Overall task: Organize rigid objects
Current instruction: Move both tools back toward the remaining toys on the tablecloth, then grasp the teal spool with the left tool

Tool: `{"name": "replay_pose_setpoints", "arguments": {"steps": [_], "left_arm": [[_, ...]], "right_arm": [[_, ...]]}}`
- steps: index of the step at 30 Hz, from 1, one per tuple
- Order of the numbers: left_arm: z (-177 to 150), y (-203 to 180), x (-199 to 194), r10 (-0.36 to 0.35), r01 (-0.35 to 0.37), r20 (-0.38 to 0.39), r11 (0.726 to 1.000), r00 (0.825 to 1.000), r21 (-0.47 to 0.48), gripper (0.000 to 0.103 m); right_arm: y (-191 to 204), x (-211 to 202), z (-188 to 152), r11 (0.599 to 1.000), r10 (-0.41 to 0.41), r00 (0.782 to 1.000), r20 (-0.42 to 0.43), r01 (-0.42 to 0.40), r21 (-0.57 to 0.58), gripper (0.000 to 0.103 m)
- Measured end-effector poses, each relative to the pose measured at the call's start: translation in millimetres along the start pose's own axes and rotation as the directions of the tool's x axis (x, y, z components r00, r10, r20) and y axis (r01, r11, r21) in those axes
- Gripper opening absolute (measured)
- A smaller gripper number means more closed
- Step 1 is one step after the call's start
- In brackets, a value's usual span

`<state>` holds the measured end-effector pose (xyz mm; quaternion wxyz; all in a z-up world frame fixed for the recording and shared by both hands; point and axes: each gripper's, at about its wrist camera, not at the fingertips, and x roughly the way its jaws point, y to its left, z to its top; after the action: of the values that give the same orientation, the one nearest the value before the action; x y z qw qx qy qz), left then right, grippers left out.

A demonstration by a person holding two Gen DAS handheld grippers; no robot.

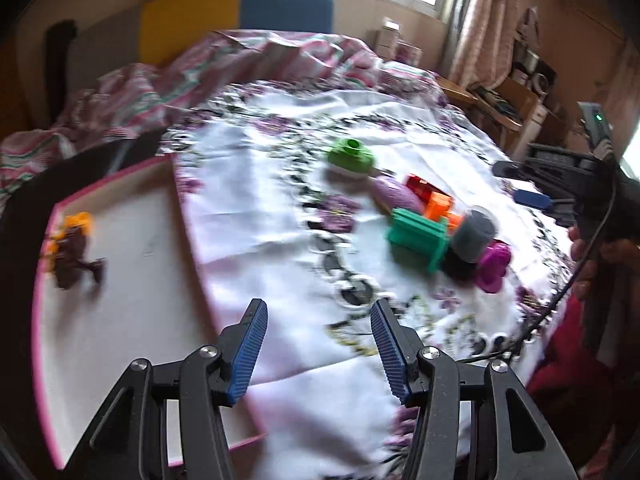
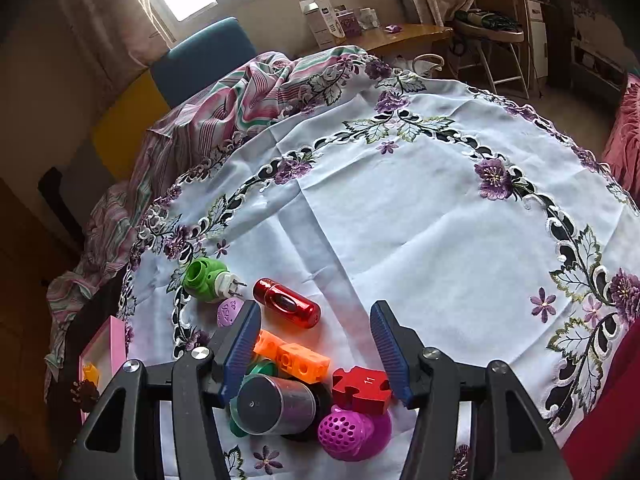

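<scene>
A pile of small rigid toys lies on the flowered white cloth: a green plug-in device, a red capsule, orange cubes, a grey cylinder, a red puzzle piece, a magenta perforated ball, a lilac piece. My right gripper is open and empty, just above the pile. My left gripper is open and empty over the cloth beside a pink-rimmed tray. The tray holds an orange piece and a dark brown piece.
A striped quilt is bunched at the far side of the bed. The tray's right rim lies just left of my left gripper. A wooden desk and a chair stand beyond the bed. The right gripper's body shows in the left wrist view.
</scene>
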<state>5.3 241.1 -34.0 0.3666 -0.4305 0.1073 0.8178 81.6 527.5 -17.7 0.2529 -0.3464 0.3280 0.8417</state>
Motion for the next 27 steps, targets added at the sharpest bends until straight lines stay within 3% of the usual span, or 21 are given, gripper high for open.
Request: {"name": "replay_pose_setpoints", "arguments": {"steps": [4, 11, 15, 17, 20, 27], "left_arm": [[8.2, -32.0, 20.1, -0.081, 0.082, -0.033, 0.995, 0.996, 0.057, 0.046], [24.6, -66.0, 59.4, -0.154, 0.163, -0.081, 0.979, 0.985, 0.123, 0.041], [29.2, -77.5, 81.3, -0.149, 0.163, -0.106, 0.977, 0.983, 0.134, 0.041], [31.8, -81.3, 93.2, -0.14, 0.156, -0.115, 0.978, 0.983, 0.141, 0.033], [35.5, -83.8, 110.4, -0.151, 0.17, -0.139, 0.976, 0.979, 0.135, 0.01], [23.8, -66.3, 96.0, -0.151, 0.162, -0.1, 0.98, 0.983, 0.112, 0.006]], "right_arm": [[-0.7, 3.3, -0.1, 1.0, 0.008, 1.0, -0.014, -0.008, 0.002, 0.058], [-3.7, 6.1, 1.6, 0.999, 0.03, 0.999, -0.027, -0.029, 0.025, 0.058], [-6.2, 6.5, 1.9, 0.999, 0.04, 0.999, -0.028, -0.039, 0.038, 0.058], [-7.0, 6.4, 2.4, 0.998, 0.043, 0.999, -0.026, -0.042, 0.043, 0.058], [-6.9, 6.8, 2.7, 0.998, 0.046, 0.999, -0.028, -0.045, 0.043, 0.058], [7.1, 8.7, 1.6, 0.994, 0.108, 0.993, -0.048, -0.109, -0.013, 0.058]]}}
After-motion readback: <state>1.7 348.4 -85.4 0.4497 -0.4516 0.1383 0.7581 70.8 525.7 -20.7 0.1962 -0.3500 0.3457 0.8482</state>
